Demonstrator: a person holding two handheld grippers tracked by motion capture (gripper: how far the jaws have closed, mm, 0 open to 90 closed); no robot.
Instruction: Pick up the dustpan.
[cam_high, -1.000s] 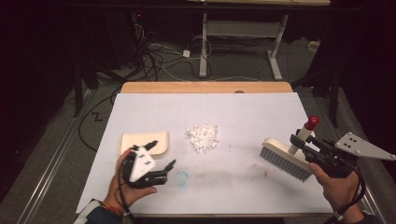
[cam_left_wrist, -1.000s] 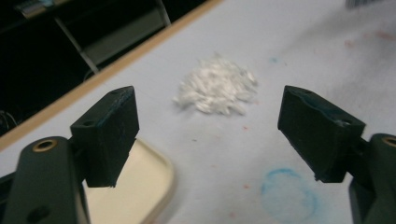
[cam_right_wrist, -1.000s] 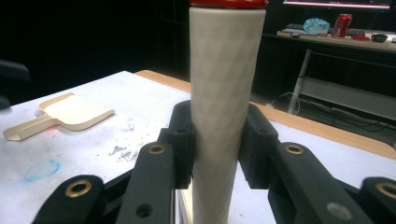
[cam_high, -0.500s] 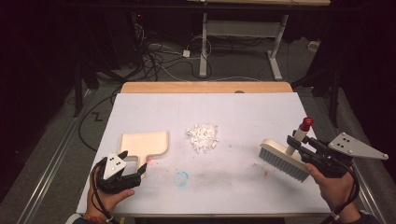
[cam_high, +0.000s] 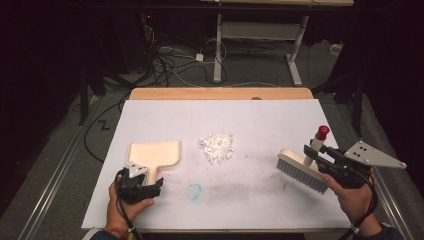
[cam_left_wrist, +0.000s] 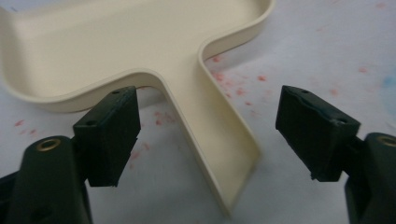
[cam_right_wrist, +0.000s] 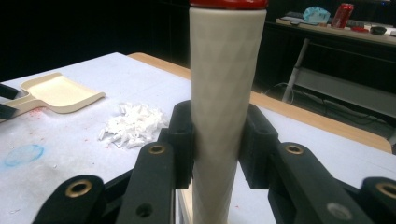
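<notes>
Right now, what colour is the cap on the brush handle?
Red, atop the cream brush handle; clearest in the high view.

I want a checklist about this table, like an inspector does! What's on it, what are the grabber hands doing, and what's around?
Surface: white table cover, with red specks and a blue smudge near the front.
Job's things: cream dustpan lying flat; white scraps piled mid-table; brush, bristles toward the cover.
Clutter: nothing seen on the table.
Grippers: left gripper open, jaws either side of the dustpan's handle, not pressing it, having just been closing a little; right gripper shut on the brush's handle.
Cables: tangle of cables on the floor behind the table.
Surroundings: dark room; another table's metal legs beyond.
</notes>
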